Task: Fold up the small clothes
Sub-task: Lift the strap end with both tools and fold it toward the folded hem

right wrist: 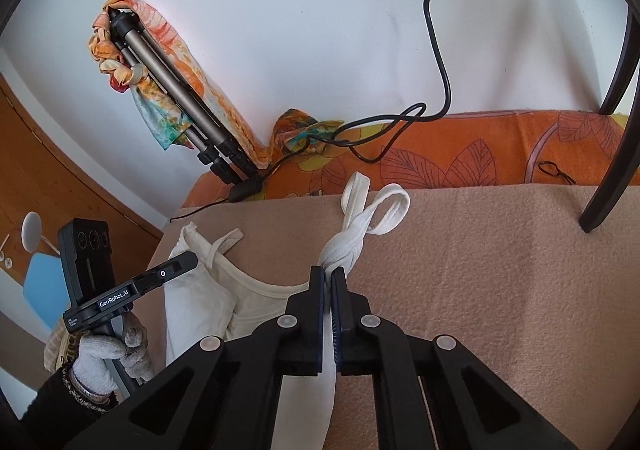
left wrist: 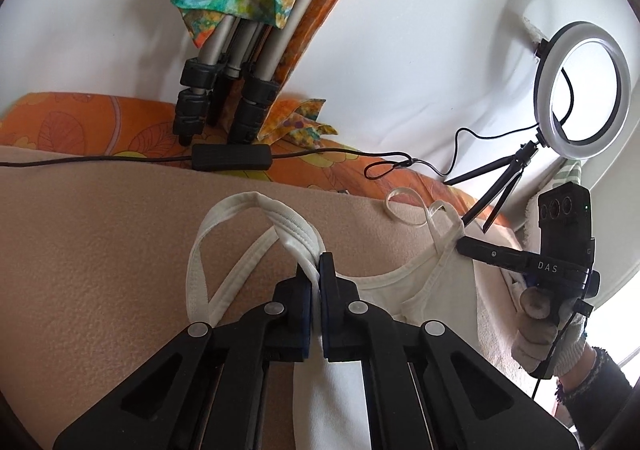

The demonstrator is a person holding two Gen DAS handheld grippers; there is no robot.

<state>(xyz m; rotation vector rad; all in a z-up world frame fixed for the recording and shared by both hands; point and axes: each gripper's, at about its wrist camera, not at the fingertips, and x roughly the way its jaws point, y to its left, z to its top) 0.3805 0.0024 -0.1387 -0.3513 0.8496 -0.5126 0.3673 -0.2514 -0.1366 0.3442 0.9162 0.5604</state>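
White cotton top [left wrist: 416,290] is lain on the beige blanket [left wrist: 100,250], one strap clamped in the left gripper [left wrist: 316,282] and the other in the right gripper [right wrist: 331,282], so both straps should be lifted evenly and kept taut.

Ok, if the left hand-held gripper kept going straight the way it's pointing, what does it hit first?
Probably the beige blanket. The left hand-held gripper is shut on the white top's strap, which loops just ahead of its tips; beyond that lie the blanket, then the black cable box. Depth is unclear.
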